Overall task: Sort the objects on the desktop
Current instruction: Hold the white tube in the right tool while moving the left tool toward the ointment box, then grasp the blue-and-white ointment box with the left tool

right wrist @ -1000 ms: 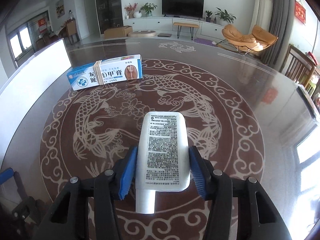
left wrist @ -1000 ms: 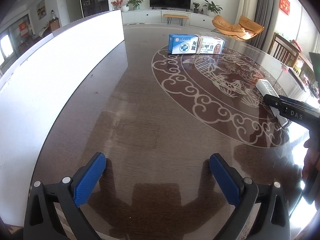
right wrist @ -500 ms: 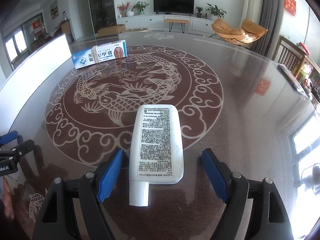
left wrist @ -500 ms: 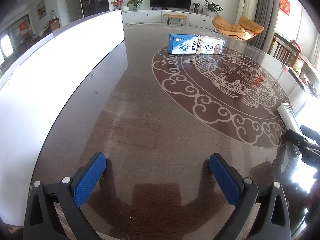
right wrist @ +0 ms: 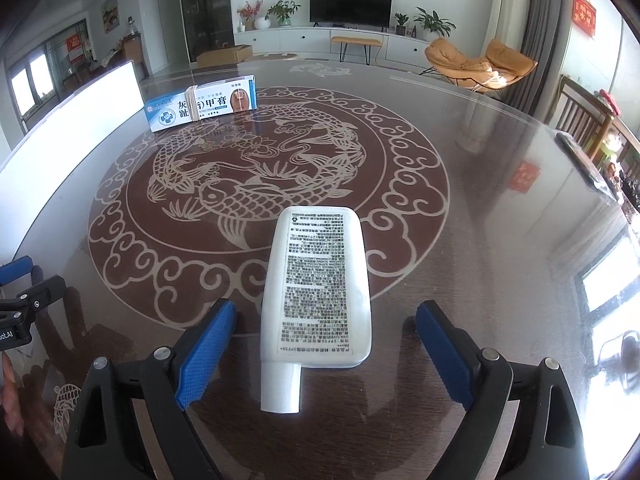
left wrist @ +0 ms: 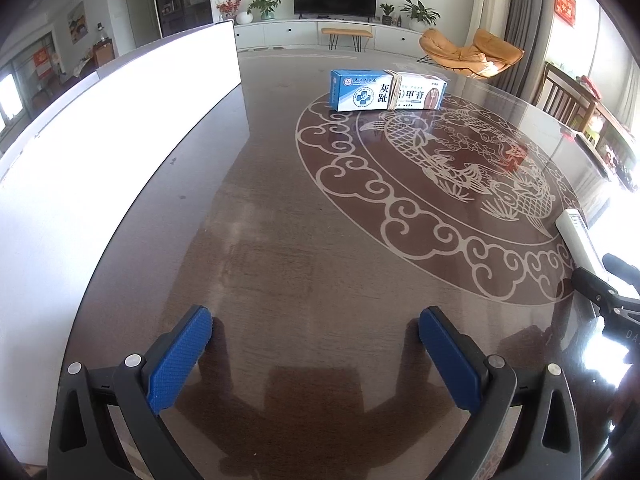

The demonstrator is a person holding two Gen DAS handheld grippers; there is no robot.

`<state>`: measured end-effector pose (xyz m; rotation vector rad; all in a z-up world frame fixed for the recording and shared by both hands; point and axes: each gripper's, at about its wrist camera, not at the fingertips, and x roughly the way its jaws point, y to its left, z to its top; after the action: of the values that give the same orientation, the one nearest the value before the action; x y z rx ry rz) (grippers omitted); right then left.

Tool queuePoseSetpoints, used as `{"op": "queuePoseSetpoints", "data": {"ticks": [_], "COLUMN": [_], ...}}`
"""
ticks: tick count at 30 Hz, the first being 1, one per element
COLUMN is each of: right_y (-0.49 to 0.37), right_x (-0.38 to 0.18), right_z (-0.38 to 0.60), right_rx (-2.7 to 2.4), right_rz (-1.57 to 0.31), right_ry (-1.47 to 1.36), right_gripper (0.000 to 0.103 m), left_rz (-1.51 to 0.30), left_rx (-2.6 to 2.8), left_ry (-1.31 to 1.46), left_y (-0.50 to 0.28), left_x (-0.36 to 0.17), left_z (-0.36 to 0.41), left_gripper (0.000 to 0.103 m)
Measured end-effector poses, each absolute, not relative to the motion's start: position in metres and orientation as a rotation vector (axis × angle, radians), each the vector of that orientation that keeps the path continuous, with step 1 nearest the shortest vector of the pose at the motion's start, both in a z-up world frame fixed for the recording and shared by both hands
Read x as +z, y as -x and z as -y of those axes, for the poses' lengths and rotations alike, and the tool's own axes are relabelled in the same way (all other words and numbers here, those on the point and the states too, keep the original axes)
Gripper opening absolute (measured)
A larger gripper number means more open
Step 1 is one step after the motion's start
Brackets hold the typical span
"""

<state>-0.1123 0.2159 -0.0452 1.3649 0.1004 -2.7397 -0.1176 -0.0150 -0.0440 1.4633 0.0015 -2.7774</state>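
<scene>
Both tools share one build: the left gripper (left wrist: pixel 316 354) and the right gripper (right wrist: pixel 322 346) have black plastic frames with triangular cut-outs, each arm ending in a blue pad (left wrist: pixel 180 360) of fine knurled texture. Round silver screws (right wrist: pixel 491 355) sit just behind the pads. White lettering marks the right gripper's black body, partly cut off

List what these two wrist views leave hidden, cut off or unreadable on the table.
- Bottle: label print too small to read in the right view; in the left view its near end hides behind the right gripper.
- Box: back face turned away in both views.
- Table: near edge hidden by the left gripper.
</scene>
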Motion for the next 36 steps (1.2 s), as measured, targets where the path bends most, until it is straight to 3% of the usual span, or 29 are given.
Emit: {"op": "queuePoseSetpoints", "data": {"ticks": [12, 21, 29, 30, 32, 33, 34, 35, 36], "right_y": [0.110, 0.110, 0.110, 0.110, 0.110, 0.110, 0.110, 0.111, 0.110], "right_x": [-0.045, -0.045, -0.045, -0.045, -0.045, -0.045, -0.044, -0.045, -0.045], "right_z": [-0.218, -0.218, -0.219, -0.219, -0.219, -0.219, -0.219, -0.219, -0.219], "right_rx": [-2.716, -2.714, -2.727, -2.732, -2.734, -2.735, -2.735, -2.734, -2.734], "right_rz": [-0.065, -0.065, -0.087, -0.087, -0.089, -0.090, -0.090, -0.089, -0.090], "right_ry": [-1.357, -1.357, -1.366, -1.367, -1.368, -1.368, -1.369, -1.368, -1.368], "right_gripper": [0.092, 0.093, 0.093, 0.093, 0.093, 0.093, 0.093, 0.093, 0.093], "left_rz": [0.215, 0.259, 0.436, 0.421, 0.366, 0.361, 0.339, 0.318, 0.322], "left_rx": [-2.974, -2.998, -3.009, -3.035, -3.093, -3.098, -3.110, -3.115, -3.090], "left_ry": [-1.574, -1.570, -1.477, -1.486, -1.491, -1.478, -1.478, -1.475, -1.458], "left_y": [0.237, 0.294, 0.329, 0.327, 0.321, 0.317, 0.313, 0.308, 0.302], "left_x": [-0.043, -0.040, -0.034, -0.033, -0.030, -0.029, -0.029, -0.028, -0.028], "left_z": [0.009, -0.010, -0.035, -0.034, -0.032, -0.031, -0.029, -0.028, -0.026], "left_gripper": [0.103, 0.103, 0.103, 0.097, 0.060, 0.054, 0.032, 0.022, 0.023]}}
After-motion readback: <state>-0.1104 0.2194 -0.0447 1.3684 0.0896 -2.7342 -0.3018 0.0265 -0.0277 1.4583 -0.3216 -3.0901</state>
